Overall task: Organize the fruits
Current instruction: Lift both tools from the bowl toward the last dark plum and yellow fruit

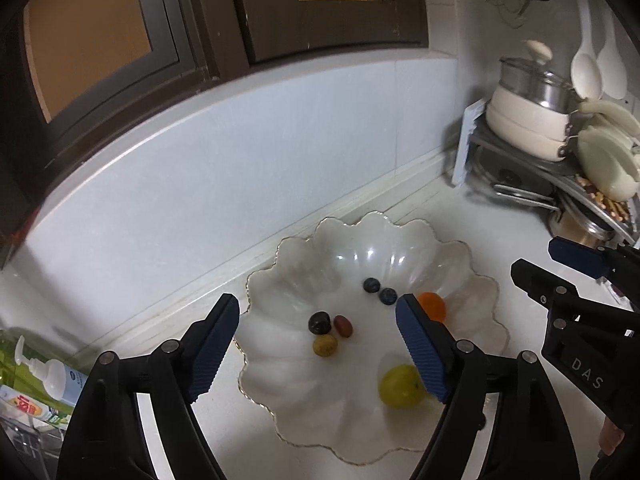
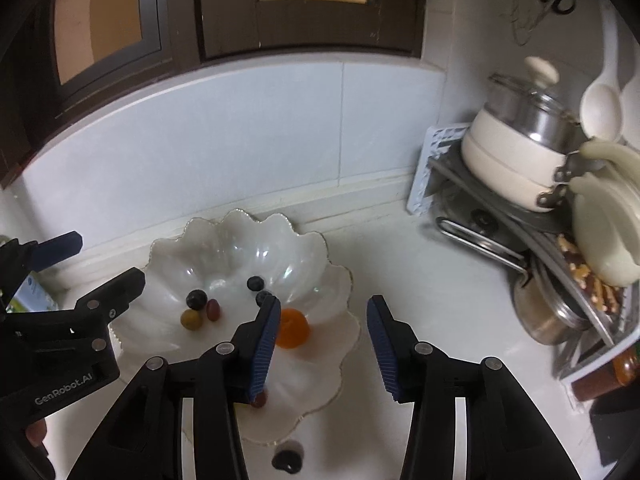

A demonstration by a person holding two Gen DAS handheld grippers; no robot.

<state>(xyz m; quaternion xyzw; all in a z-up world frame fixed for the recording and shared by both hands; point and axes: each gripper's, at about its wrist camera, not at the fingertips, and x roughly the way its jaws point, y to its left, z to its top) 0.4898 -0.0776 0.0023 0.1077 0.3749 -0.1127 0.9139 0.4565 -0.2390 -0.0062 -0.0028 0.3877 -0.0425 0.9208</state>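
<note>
A scalloped white glass bowl (image 1: 356,246) (image 2: 224,236) sits on the white counter by the wall. Inside lie two blueberries (image 1: 371,285) (image 2: 255,283), a dark berry (image 1: 319,323) (image 2: 197,300), a red-brown fruit (image 1: 343,326) (image 2: 213,309), an olive-yellow one (image 1: 325,346) (image 2: 191,319), a small orange (image 1: 432,306) (image 2: 293,328) and a yellow-green fruit (image 1: 401,385). One dark fruit (image 2: 287,460) lies on the counter outside the rim. My left gripper (image 1: 318,306) (image 2: 111,256) hovers open over the bowl, empty. My right gripper (image 2: 323,306) (image 1: 556,268) is open above the bowl's right edge, holding nothing.
A rack (image 2: 472,184) with stacked white pots (image 1: 528,120) (image 2: 516,156), lids and pans fills the right corner. A soap pump bottle (image 1: 52,376) stands at the left. The tiled wall and a dark window frame (image 1: 224,12) run behind the bowl.
</note>
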